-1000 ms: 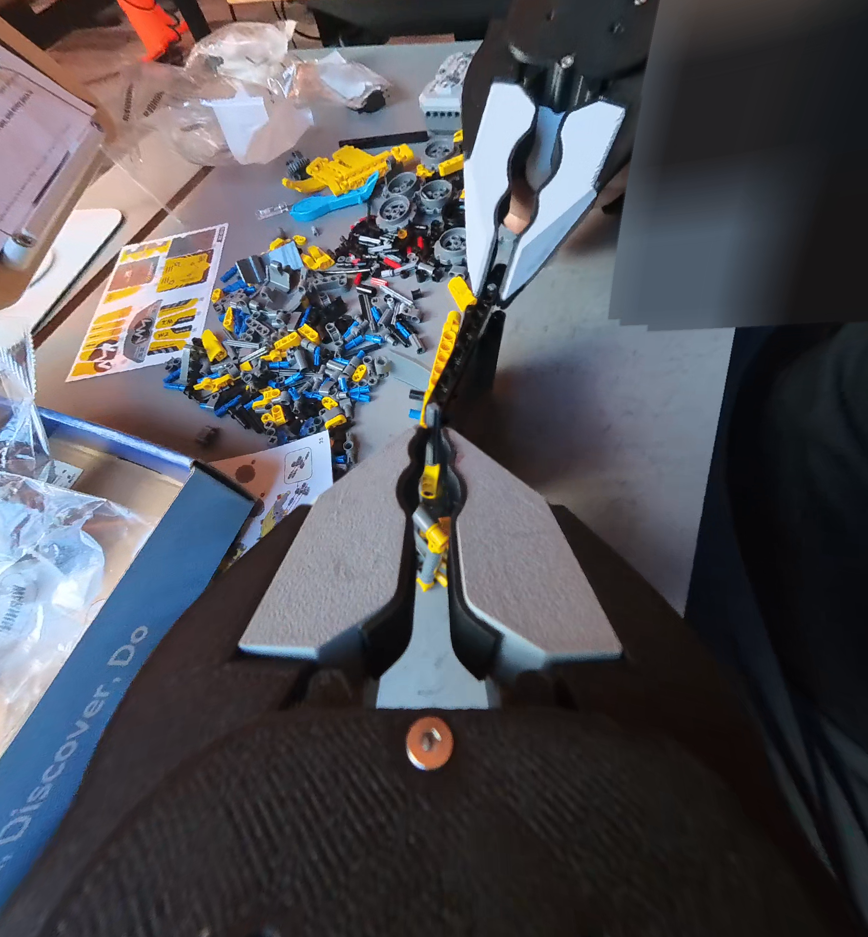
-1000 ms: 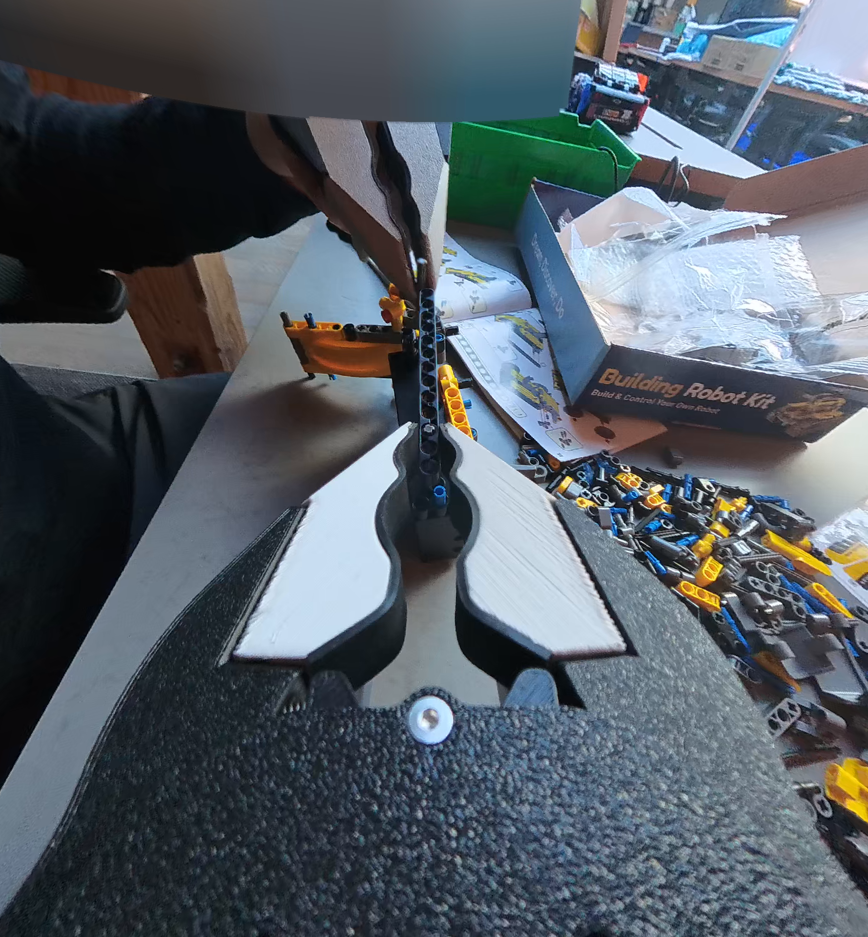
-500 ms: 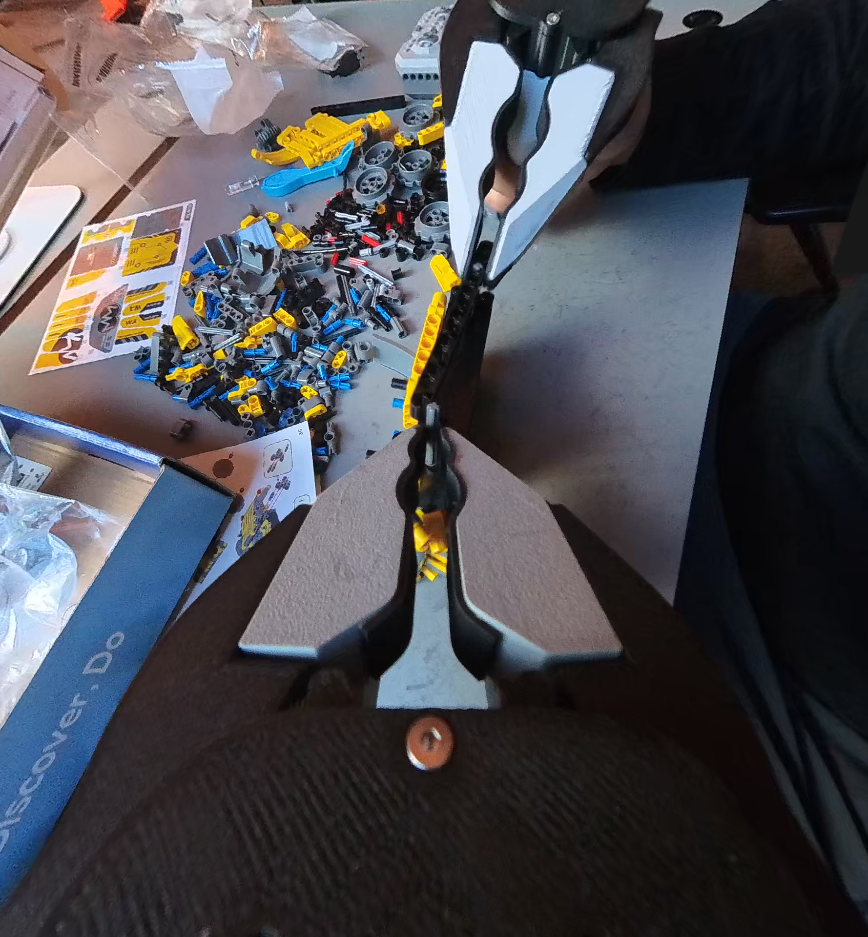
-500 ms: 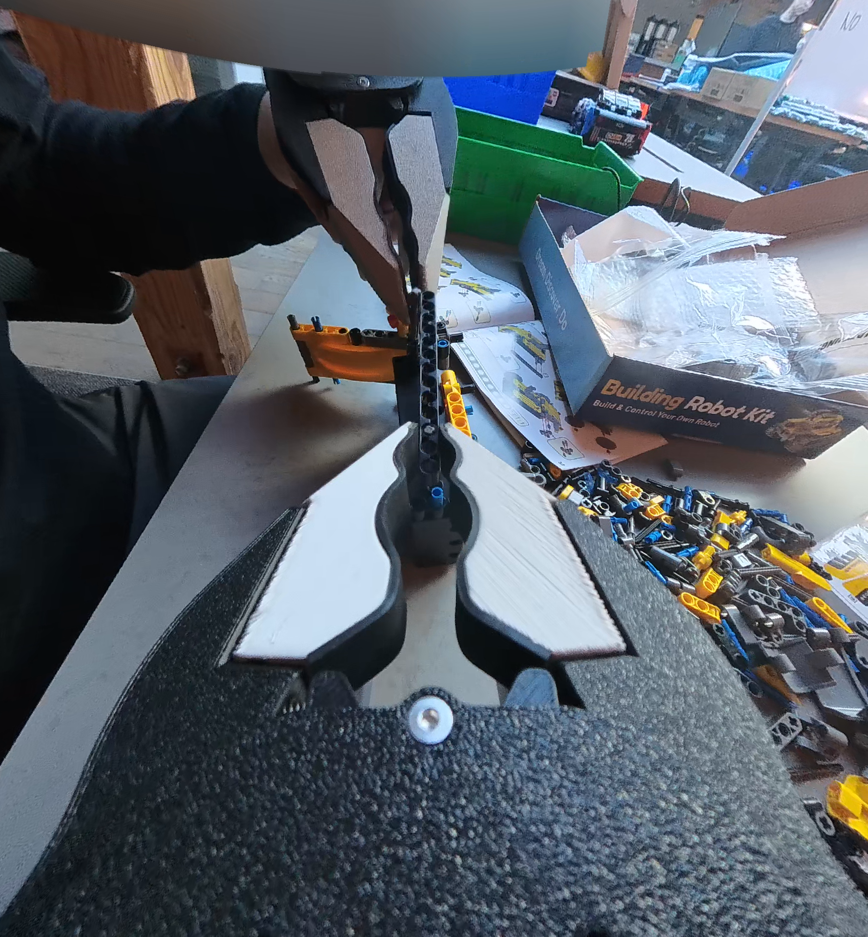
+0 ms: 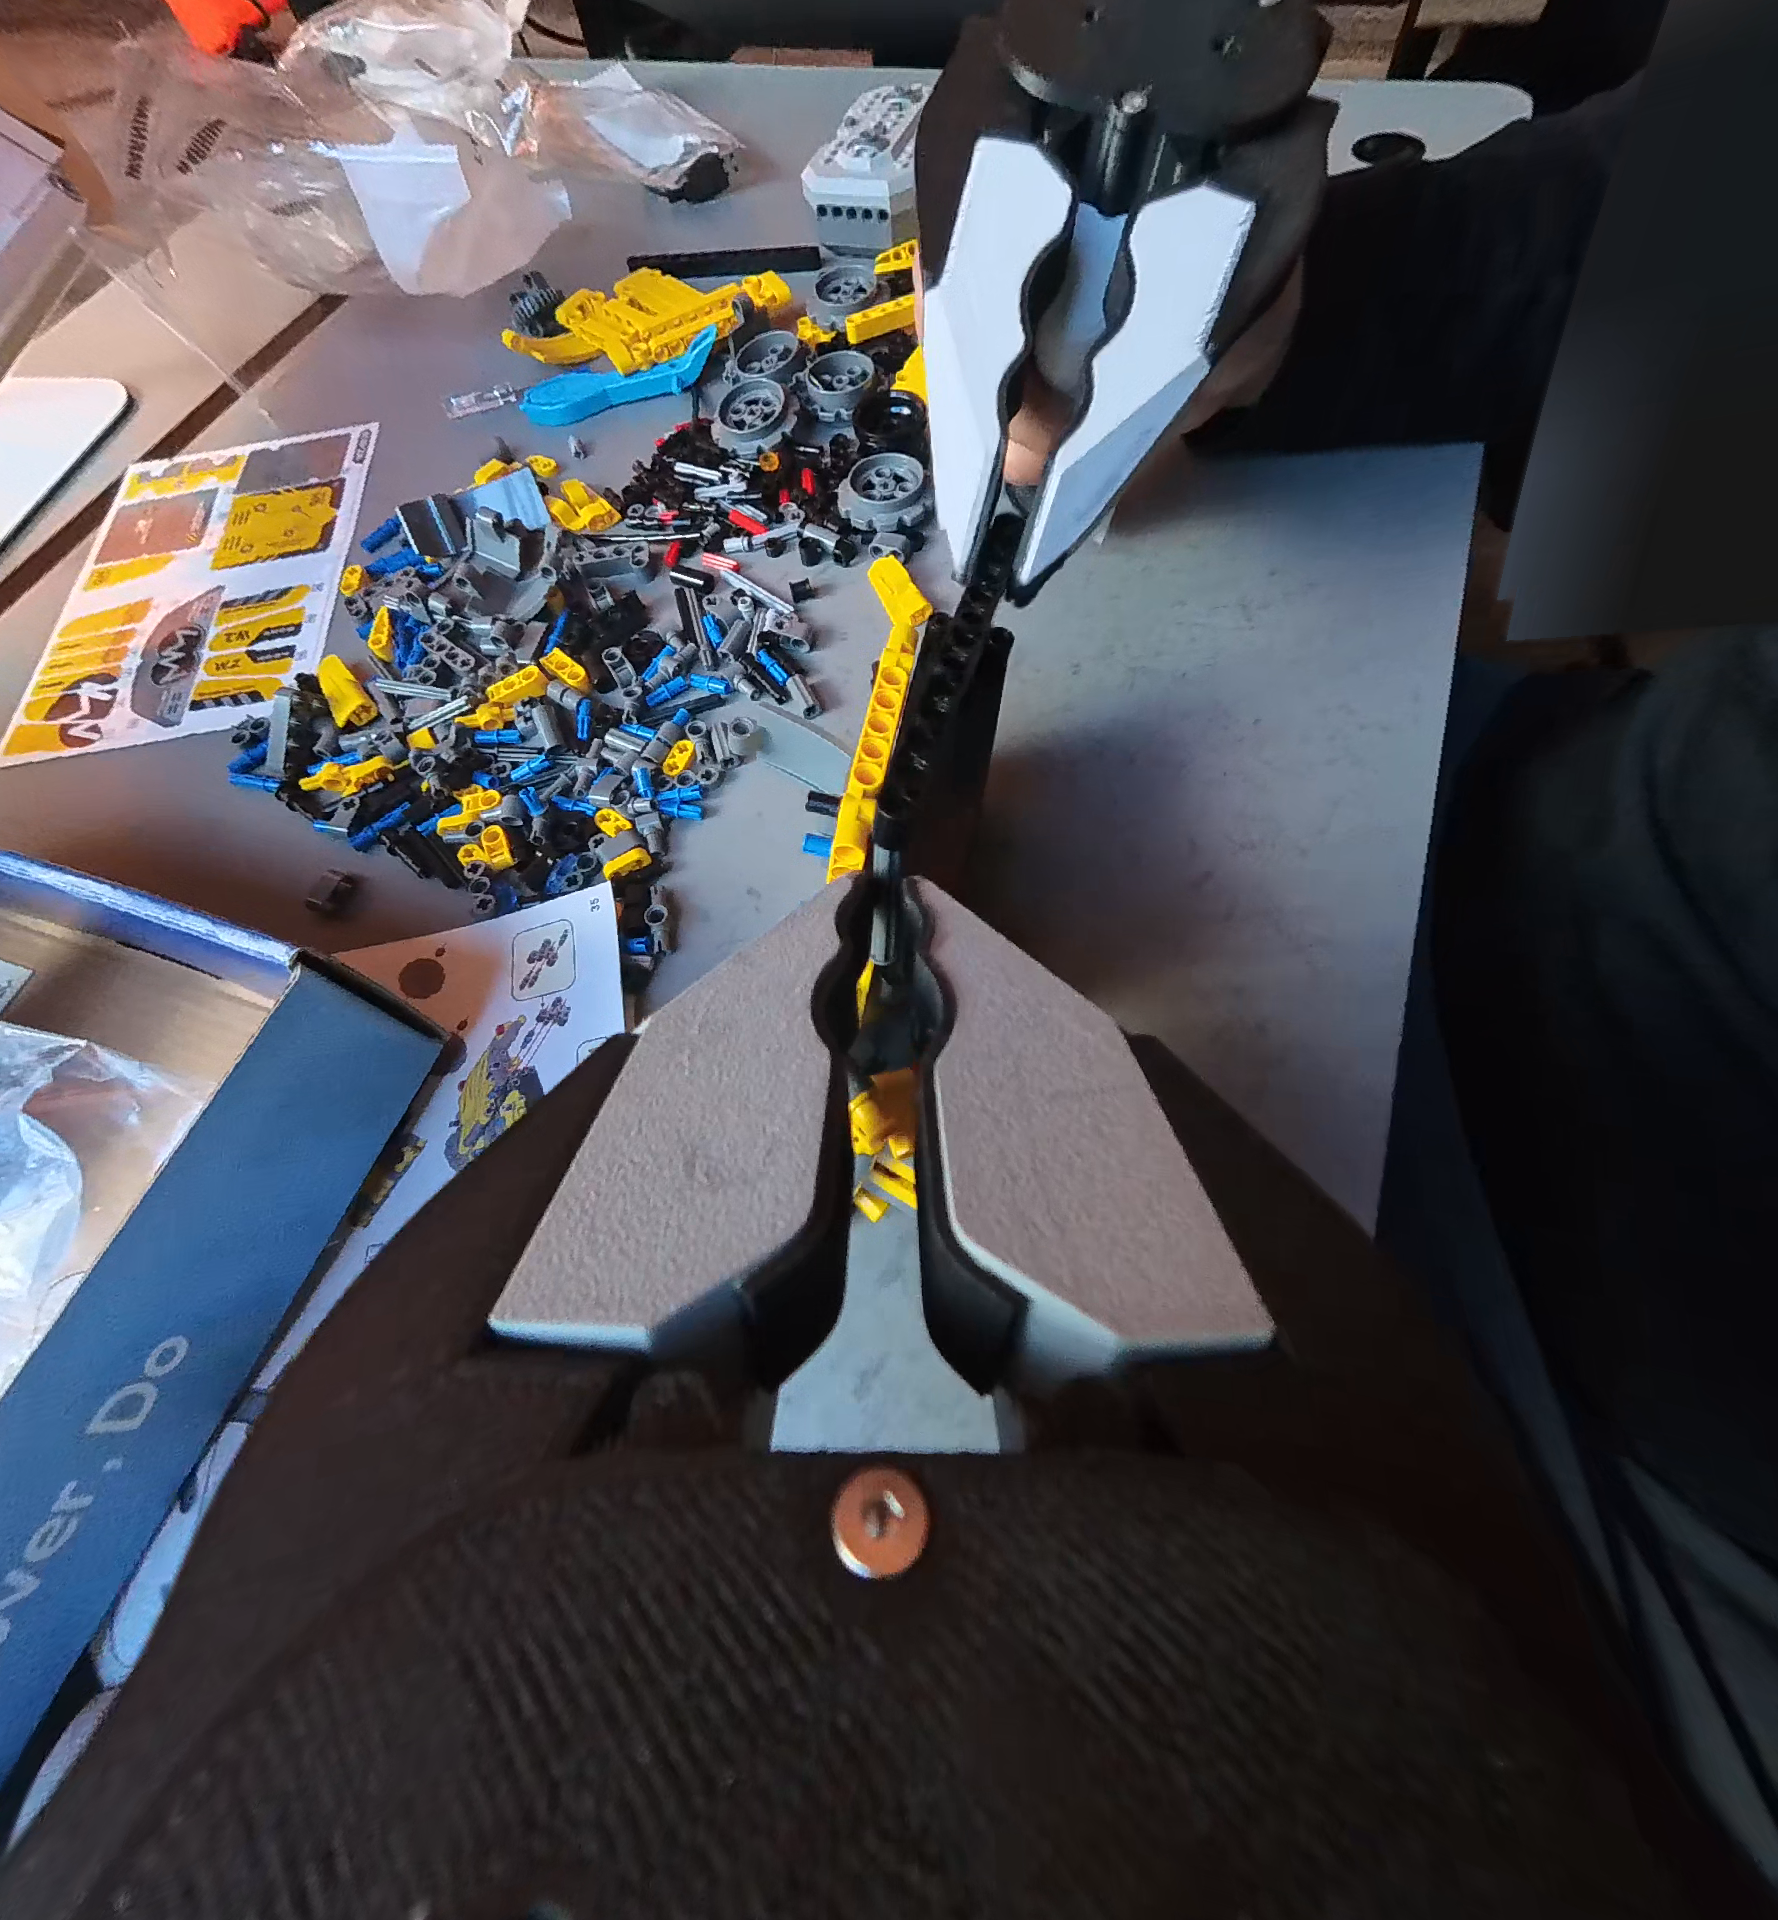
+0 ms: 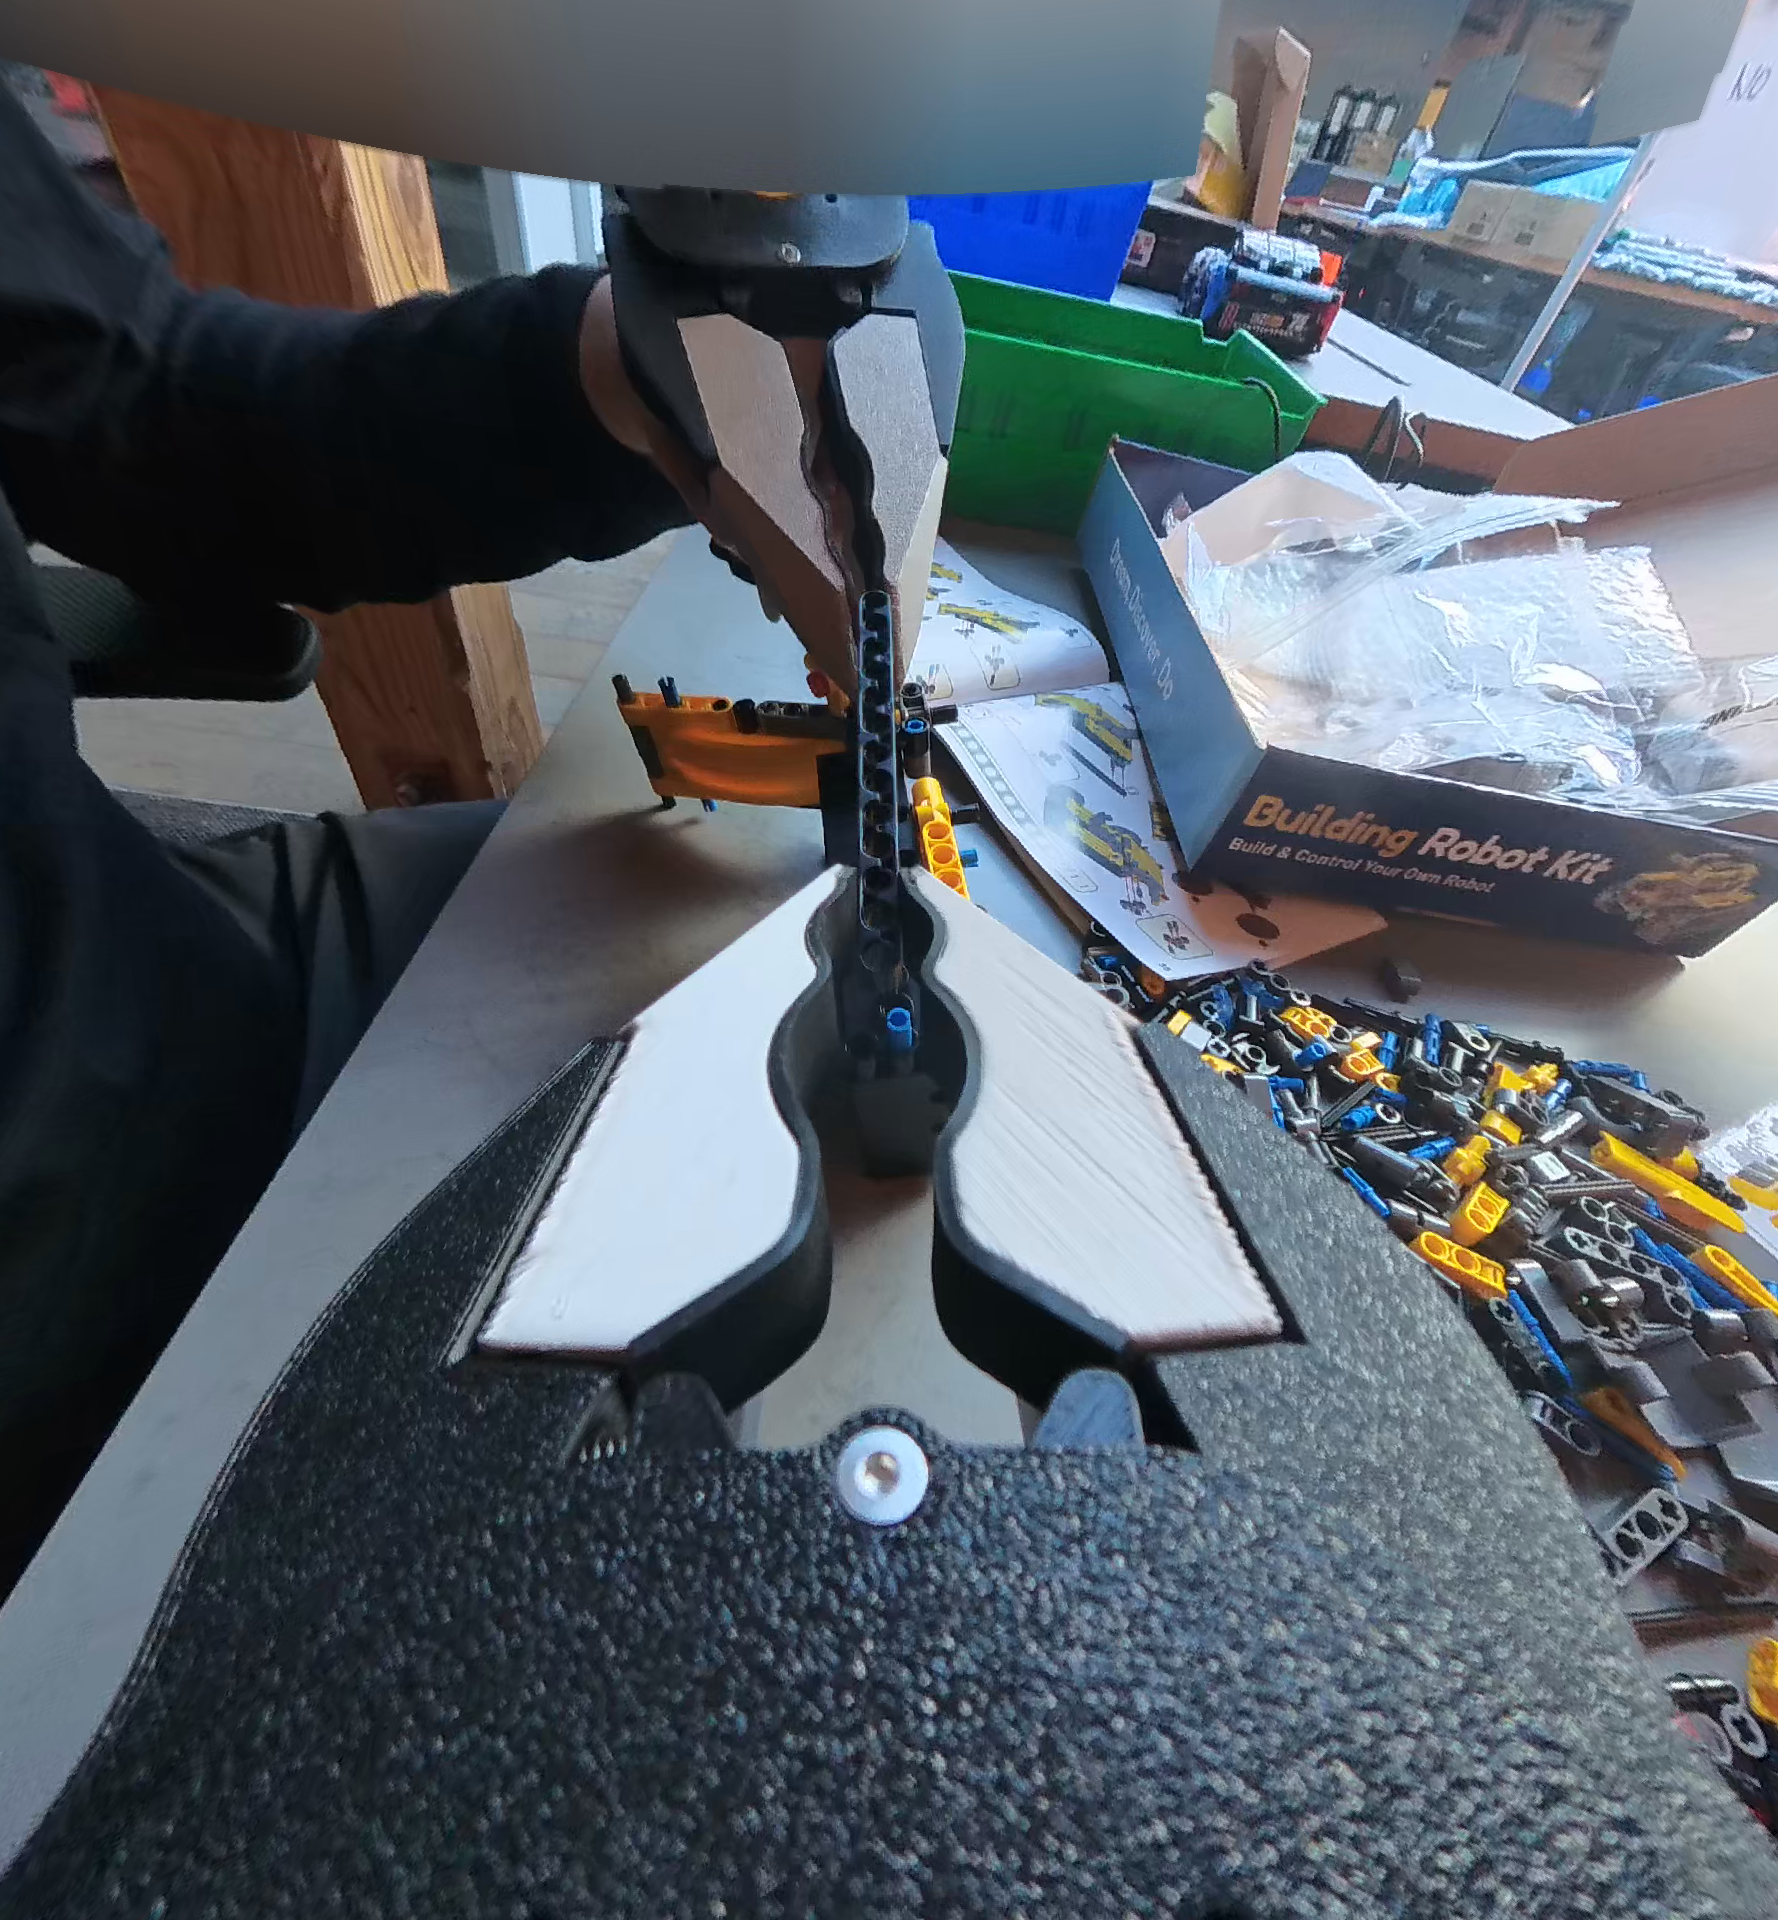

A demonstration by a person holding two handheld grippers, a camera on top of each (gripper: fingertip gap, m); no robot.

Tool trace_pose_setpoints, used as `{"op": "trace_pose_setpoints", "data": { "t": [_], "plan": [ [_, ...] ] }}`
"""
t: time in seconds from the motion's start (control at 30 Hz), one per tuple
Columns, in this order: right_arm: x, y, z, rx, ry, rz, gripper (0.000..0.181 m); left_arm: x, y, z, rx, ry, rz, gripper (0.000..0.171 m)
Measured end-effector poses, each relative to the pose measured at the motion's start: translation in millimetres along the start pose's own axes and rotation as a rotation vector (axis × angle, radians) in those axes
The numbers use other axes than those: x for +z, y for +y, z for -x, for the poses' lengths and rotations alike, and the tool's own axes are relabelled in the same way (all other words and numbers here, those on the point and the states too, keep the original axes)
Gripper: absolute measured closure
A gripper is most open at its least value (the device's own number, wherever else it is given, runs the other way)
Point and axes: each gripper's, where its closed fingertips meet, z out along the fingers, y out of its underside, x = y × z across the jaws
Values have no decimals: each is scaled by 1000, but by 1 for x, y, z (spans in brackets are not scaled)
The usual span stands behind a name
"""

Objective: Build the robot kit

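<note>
The left claw (image 5: 880, 904) is clenched on one end of a black-and-yellow brick assembly (image 5: 916, 727), its fingers nearly together with only the thin black part of the build between them. The right claw (image 6: 877, 883) is likewise clamped, gripping the opposite end of the same assembly's black perforated beam (image 6: 877, 769); a blue pin (image 6: 898, 1018) shows in the hollow between its fingers.

The assembly is held between the two claws, above the near edge of the grey bench (image 5: 1228, 779). Its long axis runs straight from one claw tip to the other, so in each wrist view the beam points away along the fingers toward the opposing claw. In the left wrist view a yellow perforated beam (image 5: 874, 738) lies alongside the black one on its left. In the right wrist view an orange-yellow panel section (image 6: 719, 753) sticks out sideways to the left, at a right angle to the beam.

To the left of the assembly in the left wrist view is a scattered pile of small blue, yellow, grey and black pieces (image 5: 552, 707), with grey wheels (image 5: 812, 405) beyond it, a sticker sheet (image 5: 189, 592), a blue kit box (image 5: 168, 1247) and an instruction booklet (image 5: 542, 987).
</note>
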Motion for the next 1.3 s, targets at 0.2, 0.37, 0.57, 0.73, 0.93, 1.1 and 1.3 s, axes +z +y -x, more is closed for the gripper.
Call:
{"op": "trace_pose_setpoints", "data": {
  "t": [0.2,0.37,0.57,0.73,0.93,1.1,1.3],
  "plan": [
    [0,0,2,-15,-4,7,174,2,-1,0,13,-6,-11,171],
    [0,0,2,-13,-8,8,174,2,-1,0,9,8,-41,171],
    [-1,1,2,-16,-17,11,174,2,-3,-2,-6,33,-92,171],
    [-1,1,2,-17,-19,12,174,1,-4,-2,20,28,-108,171],
    [-1,1,2,-15,-19,11,174,-1,-3,-4,21,47,-157,171],
    [-1,1,2,-12,-20,10,174,-3,-4,-2,44,33,-197,171],
    [-1,1,3,-12,-22,11,174,-3,-4,-4,60,43,-240,171]
  ]
}}
